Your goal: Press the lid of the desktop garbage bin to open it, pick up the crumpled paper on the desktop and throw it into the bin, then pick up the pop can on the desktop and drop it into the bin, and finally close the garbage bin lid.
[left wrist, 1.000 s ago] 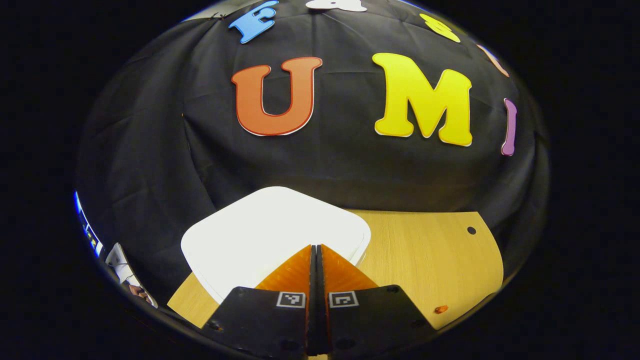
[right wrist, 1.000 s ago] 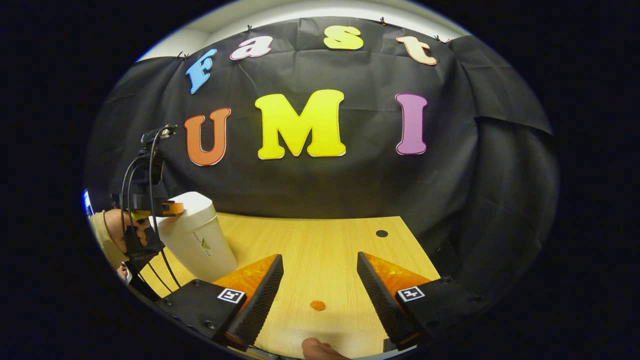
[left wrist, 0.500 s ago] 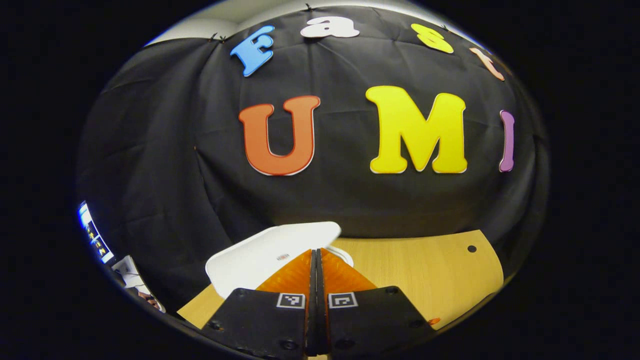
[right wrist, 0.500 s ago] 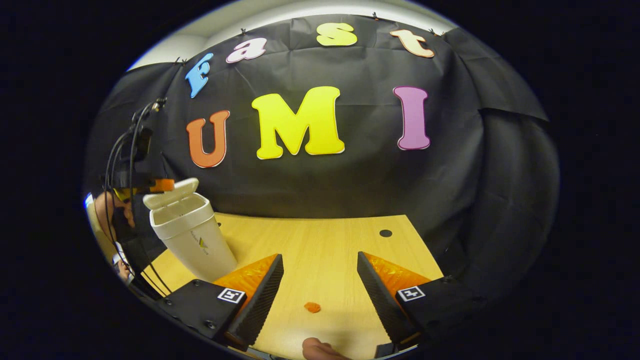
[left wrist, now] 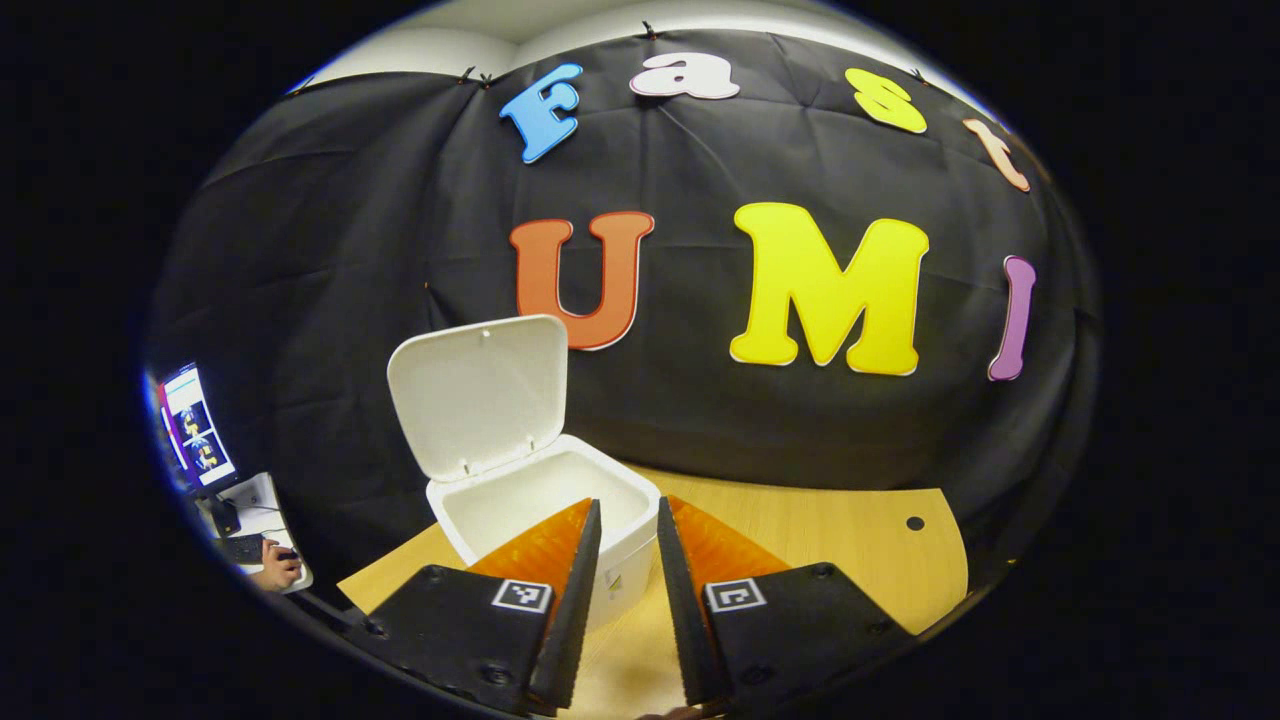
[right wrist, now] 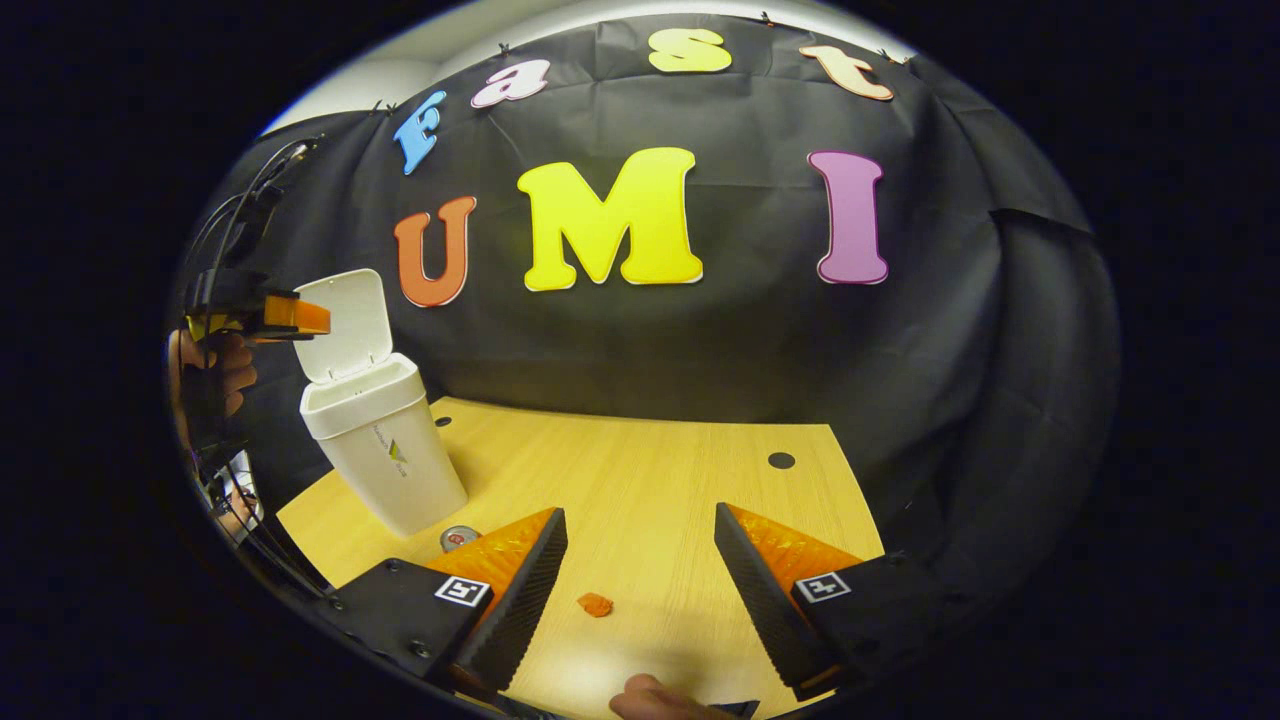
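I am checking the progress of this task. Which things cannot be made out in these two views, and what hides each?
- Round metal pop can, right gripper view: mostly hidden behind the right gripper's finger.
- White plastic bin bottom, left gripper view: its own walls and the left gripper cover it.
- Print on the bin's wall, right gripper view: too small.
- Small orange bit on the wooden desk: too small to identify.

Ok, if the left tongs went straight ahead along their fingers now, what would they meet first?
Probably the bin: its open mouth and near rim sit right ahead of the left tongs, lid standing up behind. Depth is hard to judge in this view.
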{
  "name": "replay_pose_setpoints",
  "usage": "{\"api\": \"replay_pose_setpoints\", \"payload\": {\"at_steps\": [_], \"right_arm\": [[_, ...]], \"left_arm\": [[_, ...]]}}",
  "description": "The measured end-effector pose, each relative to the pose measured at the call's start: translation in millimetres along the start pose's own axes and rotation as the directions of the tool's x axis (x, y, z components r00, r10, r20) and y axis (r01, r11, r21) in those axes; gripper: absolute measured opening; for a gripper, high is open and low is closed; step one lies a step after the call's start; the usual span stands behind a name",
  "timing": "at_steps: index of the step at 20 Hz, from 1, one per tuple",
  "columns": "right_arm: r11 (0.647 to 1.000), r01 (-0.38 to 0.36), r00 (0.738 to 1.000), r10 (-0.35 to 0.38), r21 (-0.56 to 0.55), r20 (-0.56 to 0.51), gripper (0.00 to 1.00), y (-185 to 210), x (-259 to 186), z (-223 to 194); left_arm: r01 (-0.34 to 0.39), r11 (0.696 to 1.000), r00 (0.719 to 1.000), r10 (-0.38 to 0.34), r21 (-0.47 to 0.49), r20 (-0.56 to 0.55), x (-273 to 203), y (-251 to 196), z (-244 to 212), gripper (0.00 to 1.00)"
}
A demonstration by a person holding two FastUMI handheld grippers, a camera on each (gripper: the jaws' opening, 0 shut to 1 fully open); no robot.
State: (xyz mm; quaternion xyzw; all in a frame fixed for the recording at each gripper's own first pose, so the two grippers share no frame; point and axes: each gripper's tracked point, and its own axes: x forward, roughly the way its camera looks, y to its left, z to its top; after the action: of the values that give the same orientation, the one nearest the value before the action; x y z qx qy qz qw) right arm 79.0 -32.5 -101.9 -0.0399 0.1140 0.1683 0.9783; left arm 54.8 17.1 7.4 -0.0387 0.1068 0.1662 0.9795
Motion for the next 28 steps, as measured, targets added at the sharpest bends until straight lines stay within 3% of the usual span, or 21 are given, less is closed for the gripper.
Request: {"api": "replay_pose_setpoints", "payload": {"at_steps": [1, 2, 5, 6, 7, 10, 13, 17, 19, 24, 26, 27, 28], "right_arm": [[1.0, 0.003, 1.0, -0.003, -0.016, -0.01, 0.96, 0.1, 3.4, -5.3], [0.999, 0.013, 0.999, -0.014, -0.045, -0.028, 0.96, 1.3, 8.7, -14.7], [0.991, 0.016, 0.995, -0.028, -0.134, -0.095, 0.96, 10.9, 23.1, -46.0], [0.99, 0.015, 0.993, -0.031, -0.142, -0.115, 0.93, 14.5, 28.8, -56.5], [0.991, 0.008, 0.99, -0.027, -0.136, -0.14, 0.96, 20.4, 34.0, -67.8], [0.992, 0.003, 0.975, -0.031, -0.127, -0.22, 0.96, 33.4, 52.8, -102.4], [0.994, -0.023, 0.954, -0.01, -0.109, -0.298, 0.95, 45.9, 70.2, -136.2], [0.994, -0.024, 0.926, -0.019, -0.111, -0.377, 0.94, 52.5, 94.3, -171.5], [0.994, -0.033, 0.908, -0.014, -0.104, -0.418, 0.86, 56.4, 106.8, -189.1], [0.994, -0.032, 0.857, -0.025, -0.102, -0.515, 0.81, 51.2, 130.9, -227.6], [0.995, -0.029, 0.839, -0.03, -0.1, -0.543, 0.83, 48.7, 140.5, -237.8], [0.995, -0.024, 0.831, -0.036, -0.1, -0.555, 0.79, 46.9, 144.7, -240.1], [0.996, -0.027, 0.821, -0.03, -0.091, -0.57, 0.67, 49.8, 146.9, -244.0]], "left_arm": [[0.012, 1.0, 1.0, -0.012, -0.002, -0.014, -6.5, -4.2, -9.7, 0.59], [0.026, 1.0, 0.999, -0.026, -0.001, -0.019, -13.2, -8.1, -17.5, 0.54], [0.075, 0.997, 0.997, -0.075, -0.001, -0.029, -27.2, -17.4, -39.0, 0.74], [0.087, 0.996, 0.995, -0.087, 0.006, -0.042, -29.2, -21.2, -46.9, 0.77], [0.097, 0.995, 0.993, -0.096, 0.018, -0.064, -30.4, -25.0, -55.7, 0.8], [0.135, 0.991, 0.984, -0.132, 0.02, -0.116, -34.0, -34.5, -73.7, 0.81], [0.175, 0.984, 0.973, -0.169, 0.021, -0.158, -36.6, -43.1, -90.0, 0.89], [0.22, 0.975, 0.959, -0.208, 0.043, -0.194, -40.4, -50.8, -108.2, 0.89], [0.245, 0.968, 0.95, -0.23, 0.048, -0.212, -42.8, -56.1, -116.7, 0.88], [0.26, 0.963, 0.939, -0.234, 0.072, -0.252, -37.9, -51.6, -137.5, 0.89], [0.254, 0.965, 0.933, -0.227, 0.063, -0.28, -36.3, -46.8, -148.4, 0.88], [0.253, 0.966, 0.93, -0.226, 0.059, -0.292, -36.7, -45.8, -152.1, 0.89], [0.247, 0.967, 0.928, -0.219, 0.058, -0.3, -35.6, -43.3, -155.2, 0.89]]}}
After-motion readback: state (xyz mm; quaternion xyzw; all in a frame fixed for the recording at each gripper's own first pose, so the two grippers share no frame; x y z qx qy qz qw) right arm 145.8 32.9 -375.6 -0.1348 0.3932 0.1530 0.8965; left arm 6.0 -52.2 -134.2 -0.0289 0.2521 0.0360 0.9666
